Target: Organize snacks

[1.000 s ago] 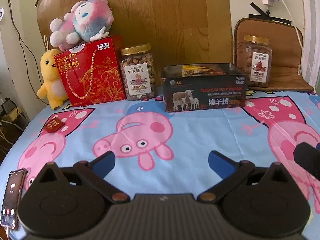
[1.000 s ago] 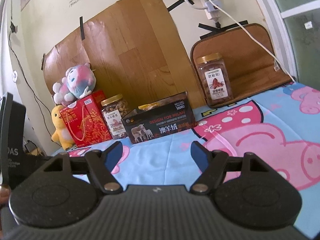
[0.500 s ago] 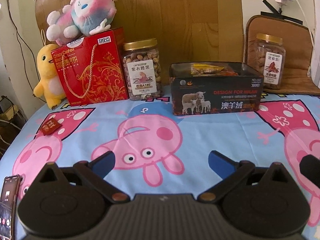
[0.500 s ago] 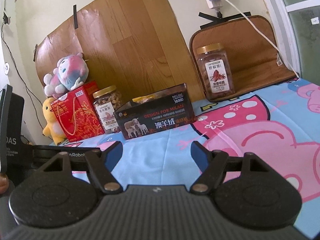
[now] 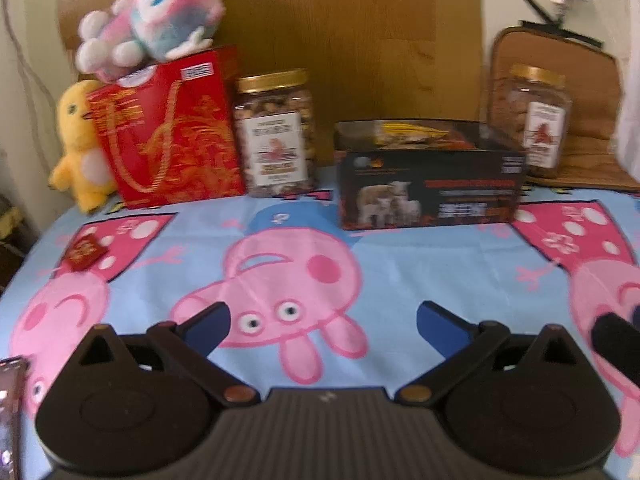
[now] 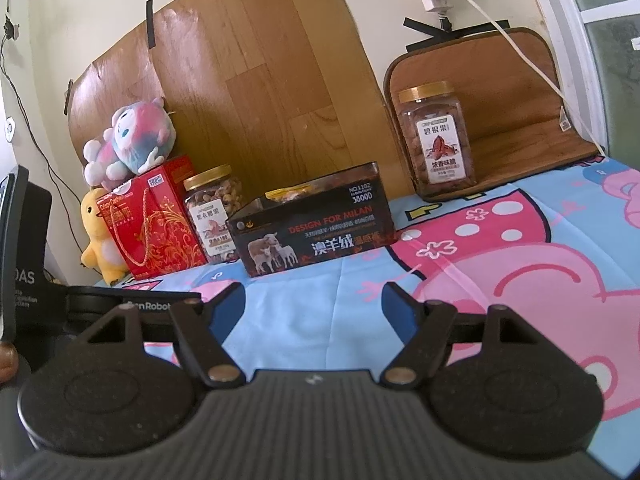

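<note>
Both tongs, left (image 5: 322, 322) and right (image 6: 313, 306), sit at lower centre, spread wide and holding nothing; at mid-frame stands the dark snack box (image 5: 430, 186); left of it the nut jar (image 5: 275, 133) touches the red gift box (image 5: 168, 128); another jar (image 6: 437, 141) stands upper right.

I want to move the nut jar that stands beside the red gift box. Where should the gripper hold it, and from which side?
Probably grip the nut jar across its flat-sided body, about at the label, below the gold lid. Come from the front with the left gripper, which is open. The jar stands upright; the red gift box crowds its left side.
</note>
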Available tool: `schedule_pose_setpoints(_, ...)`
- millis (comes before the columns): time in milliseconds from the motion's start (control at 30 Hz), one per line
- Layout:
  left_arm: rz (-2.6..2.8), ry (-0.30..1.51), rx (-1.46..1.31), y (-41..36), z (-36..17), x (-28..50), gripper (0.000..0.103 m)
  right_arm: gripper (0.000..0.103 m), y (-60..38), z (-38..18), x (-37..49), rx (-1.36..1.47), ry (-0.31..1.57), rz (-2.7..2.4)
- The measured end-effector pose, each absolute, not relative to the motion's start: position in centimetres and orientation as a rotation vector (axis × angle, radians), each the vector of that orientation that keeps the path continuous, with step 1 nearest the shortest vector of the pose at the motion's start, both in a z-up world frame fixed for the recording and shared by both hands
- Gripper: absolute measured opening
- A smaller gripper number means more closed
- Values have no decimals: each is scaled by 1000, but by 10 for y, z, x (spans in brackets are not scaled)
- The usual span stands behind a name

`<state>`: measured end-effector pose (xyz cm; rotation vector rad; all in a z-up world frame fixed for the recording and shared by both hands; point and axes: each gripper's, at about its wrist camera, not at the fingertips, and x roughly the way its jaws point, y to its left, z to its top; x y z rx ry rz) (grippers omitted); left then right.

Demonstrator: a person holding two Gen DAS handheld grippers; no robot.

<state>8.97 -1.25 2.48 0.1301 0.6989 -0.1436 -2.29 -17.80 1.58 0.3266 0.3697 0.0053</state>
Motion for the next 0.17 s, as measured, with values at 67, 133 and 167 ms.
schedule_pose_setpoints(67,-175,704,123,-14,25,88,103,77,-177,15,-22,325,373,5)
schedule_pose_setpoints(133,-181,693,121,-15,26,85,103,77,-177,16,-22,323,372,3)
schedule_pose_setpoints(167,-183,689,118,-16,27,84,103,77,-178,16,-23,322,369,2)
